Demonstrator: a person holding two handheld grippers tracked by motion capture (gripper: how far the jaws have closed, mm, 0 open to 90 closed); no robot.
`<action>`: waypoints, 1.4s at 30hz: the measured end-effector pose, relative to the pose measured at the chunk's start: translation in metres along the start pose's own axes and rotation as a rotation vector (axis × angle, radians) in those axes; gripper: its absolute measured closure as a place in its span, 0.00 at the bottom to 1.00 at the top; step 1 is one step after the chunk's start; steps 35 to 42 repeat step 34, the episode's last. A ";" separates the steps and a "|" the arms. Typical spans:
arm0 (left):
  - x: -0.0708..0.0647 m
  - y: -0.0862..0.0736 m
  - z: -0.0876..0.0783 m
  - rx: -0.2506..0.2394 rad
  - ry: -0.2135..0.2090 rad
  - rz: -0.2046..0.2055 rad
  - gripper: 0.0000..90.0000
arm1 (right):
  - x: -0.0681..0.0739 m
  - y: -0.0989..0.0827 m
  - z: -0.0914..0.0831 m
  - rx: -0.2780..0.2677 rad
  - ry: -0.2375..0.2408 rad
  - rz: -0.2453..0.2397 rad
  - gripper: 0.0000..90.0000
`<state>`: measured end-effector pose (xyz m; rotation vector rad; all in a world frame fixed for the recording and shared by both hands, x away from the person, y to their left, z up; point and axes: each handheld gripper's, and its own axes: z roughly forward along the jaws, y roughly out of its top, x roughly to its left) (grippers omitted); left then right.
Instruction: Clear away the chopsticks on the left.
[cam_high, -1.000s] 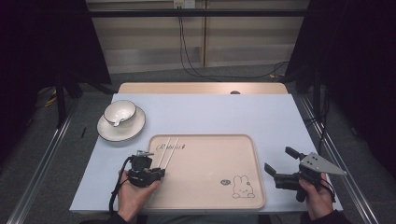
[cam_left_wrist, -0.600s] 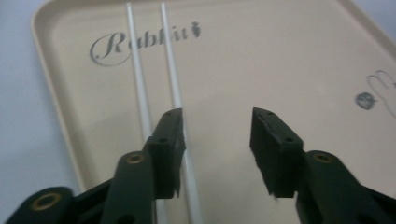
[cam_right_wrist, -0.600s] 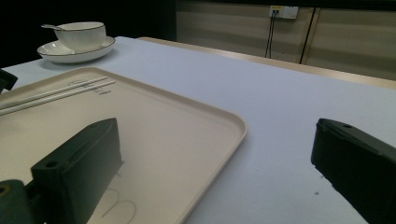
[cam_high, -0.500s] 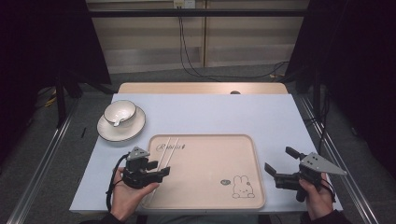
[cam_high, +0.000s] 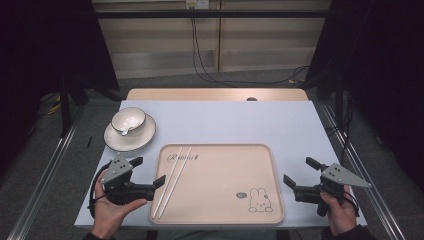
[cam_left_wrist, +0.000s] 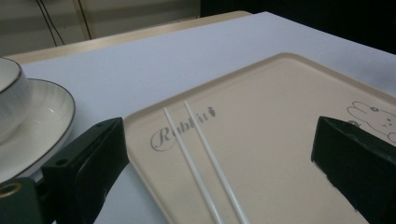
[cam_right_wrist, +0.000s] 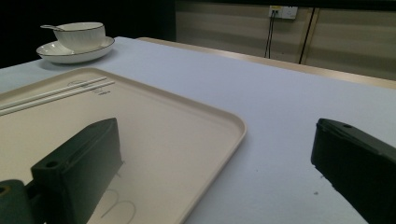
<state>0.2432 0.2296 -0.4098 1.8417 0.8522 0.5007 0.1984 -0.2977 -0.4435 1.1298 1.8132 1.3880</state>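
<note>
Chopsticks (cam_high: 172, 181): two, white, lying side by side on the left part of the tray, running from near the printed word toward the tray's near left corner.
Tray (cam_high: 220, 152): one, beige, with rounded corners, on the near middle of the tabletop; a rabbit drawing (cam_high: 259, 200) sits at its near right.
Saucer (cam_high: 116, 142): one, white with a dark rim, on the tabletop just beyond the tray's far left corner, apart from it.
Bowl (cam_high: 128, 120): one, white, standing on the saucer, with a spoon handle (cam_high: 125, 132) leaning out over its rim.
Tabletop (cam_high: 280, 125): one, pale blue-grey surface with a wooden strip along its far edge.
Tools: two, one in each hand.
Hard to make out: the spoon's bowl end is hidden inside the bowl. In the left gripper view the near ends of the chopsticks are cut off by the bottom edge. The small print beside the word on the tray is too fine to read.
Left tool (cam_high: 149, 171): jaws spread wide, grasping nothing; it hovers at the tray's left edge, one jaw tip just over the rim near the chopsticks, the other over bare tabletop.
Right tool (cam_high: 301, 171): jaws spread wide, empty; held just beside the tray's right edge, near the front of the tabletop, touching nothing I can see.
</note>
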 end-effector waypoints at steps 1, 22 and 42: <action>0.001 -0.002 -0.003 -0.007 0.014 -0.008 0.04 | 0.000 0.000 0.000 -0.001 0.002 0.000 0.01; 0.030 -0.042 -0.063 -0.096 0.106 -0.082 0.02 | 0.000 -0.001 -0.004 -0.054 -0.011 0.014 0.01; 0.044 -0.053 -0.068 -0.113 0.099 -0.181 0.02 | -0.001 -0.002 -0.007 -0.076 -0.008 0.036 0.01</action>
